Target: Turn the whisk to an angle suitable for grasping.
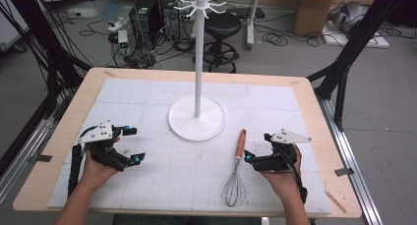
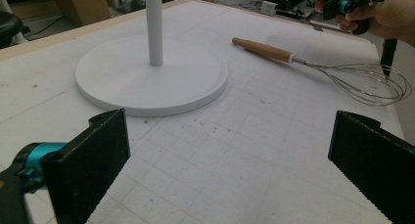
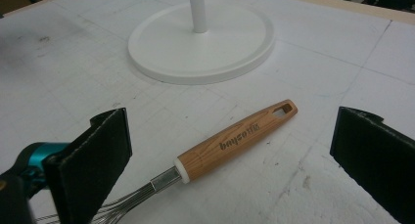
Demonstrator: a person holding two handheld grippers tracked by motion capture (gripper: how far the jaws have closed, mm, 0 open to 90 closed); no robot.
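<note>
Lying flat on the white gridded mat (image 1: 162,181), the whisk (image 1: 236,172) is found in the near right part of the table (image 1: 59,151). Its wire head (image 1: 233,190) is set toward the person's edge, and its wooden handle (image 1: 241,142) is pointed away, toward the rack base (image 1: 196,118); the long axis is seen running near to far with a slight lean to the right at the far end. In the right gripper view the handle (image 3: 237,139) is recorded between the two black jaws but untouched by either, its slotted end (image 3: 284,109) directed at the base (image 3: 201,43).

The right gripper (image 1: 256,156) is held just beside the handle, on its right, with jaws spread wide and nothing pinched. The left gripper (image 1: 129,145) is held over the near left part of the mat, well apart from the whisk, jaws likewise spread and empty.

Farther off, the white rack (image 1: 197,53) is noted upright at the mat's middle, a thin pole rising from the round base to a crown of hooks (image 1: 200,3). Beyond the table a black stool (image 1: 222,24) is observed on the floor.
</note>
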